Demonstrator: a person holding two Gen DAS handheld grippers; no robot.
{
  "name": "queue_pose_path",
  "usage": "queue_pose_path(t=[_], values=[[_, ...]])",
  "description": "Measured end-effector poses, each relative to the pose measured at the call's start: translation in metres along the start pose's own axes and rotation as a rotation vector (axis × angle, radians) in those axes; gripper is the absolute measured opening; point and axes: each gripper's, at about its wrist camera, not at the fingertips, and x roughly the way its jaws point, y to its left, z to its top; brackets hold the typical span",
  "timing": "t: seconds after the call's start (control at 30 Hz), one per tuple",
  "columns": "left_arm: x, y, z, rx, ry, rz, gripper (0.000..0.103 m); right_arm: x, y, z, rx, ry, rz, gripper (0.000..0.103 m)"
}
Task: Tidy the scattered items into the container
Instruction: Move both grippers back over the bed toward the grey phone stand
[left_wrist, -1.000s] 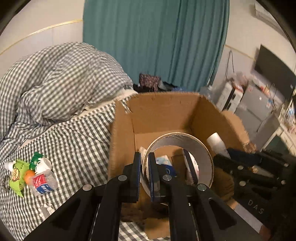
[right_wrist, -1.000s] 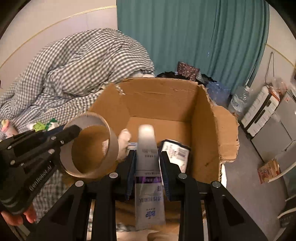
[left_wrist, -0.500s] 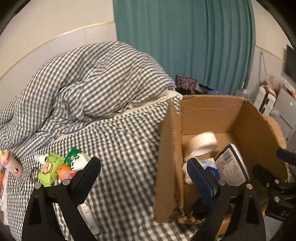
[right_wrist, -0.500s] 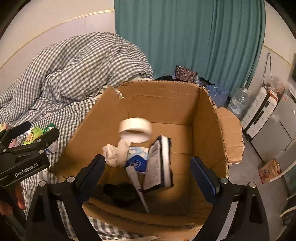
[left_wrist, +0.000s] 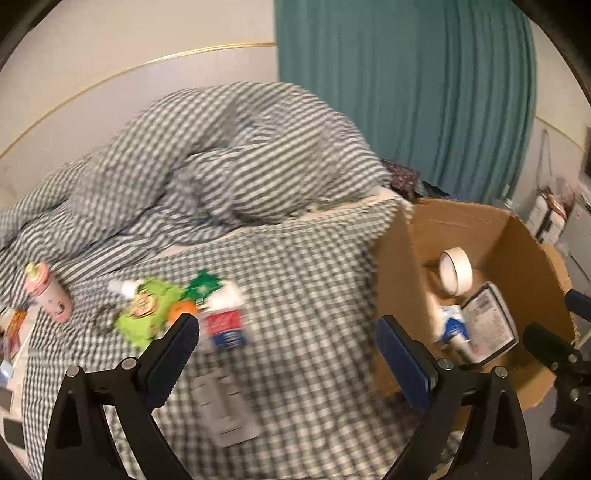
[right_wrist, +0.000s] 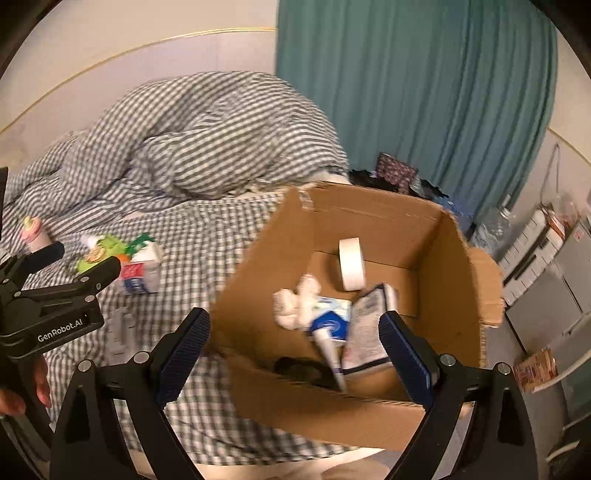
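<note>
The cardboard box (right_wrist: 388, 406), the container of the task, is standing open-topped at the bed's edge, its mouth facing up. The right wrist view is looking down into it: a roll of tape (right_wrist: 351, 263) is standing on edge against the far wall, its hole facing sideways; a flat labelled packet (right_wrist: 367, 326) is leaning with its long axis running from the near wall toward the far one; a white tube (right_wrist: 328, 350) is lying beside it, pointing at the near wall; a wad of white tissue (right_wrist: 295, 304) is lying to their left. The left wrist view is showing only the box's right half, but more of the checked bedsheet (left_wrist: 295, 280), where scattered items are lying well apart from the box: a pink bottle (left_wrist: 50, 295), a green packet (left_wrist: 146, 314) and a red-and-white carton (left_wrist: 225, 321), all blurred.

The left gripper (left_wrist: 286, 354), angled down over the sheet, is opening its jaws wide with nothing between them. The right gripper (right_wrist: 295, 343), tilted down over the box's near wall, is gaping equally wide, holding nothing. A hand (right_wrist: 22, 387) is gripping the left gripper's handle, visible in the right wrist view alone.
</note>
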Motion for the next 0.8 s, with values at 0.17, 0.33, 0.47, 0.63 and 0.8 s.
queue_pose_path(t=[0.17,0.33,0.47,0.63,0.8], values=[[-0.006,0.072,-0.025,-0.054,0.021,0.092,0.099,0.002,0.058,0.000,-0.060,-0.004,0.096,0.093],[-0.001,0.142,-0.053,-0.147,0.070,0.189,0.100,0.007,0.116,-0.007,-0.131,0.030,0.188,0.093],[0.008,0.178,-0.070,-0.194,0.102,0.218,0.099,0.014,0.159,-0.015,-0.183,0.059,0.241,0.093],[0.021,0.202,-0.085,-0.217,0.139,0.219,0.100,0.031,0.199,-0.024,-0.230,0.105,0.263,0.093],[0.034,0.207,-0.091,-0.211,0.158,0.210,0.100,0.047,0.220,-0.028,-0.249,0.141,0.269,0.093]])
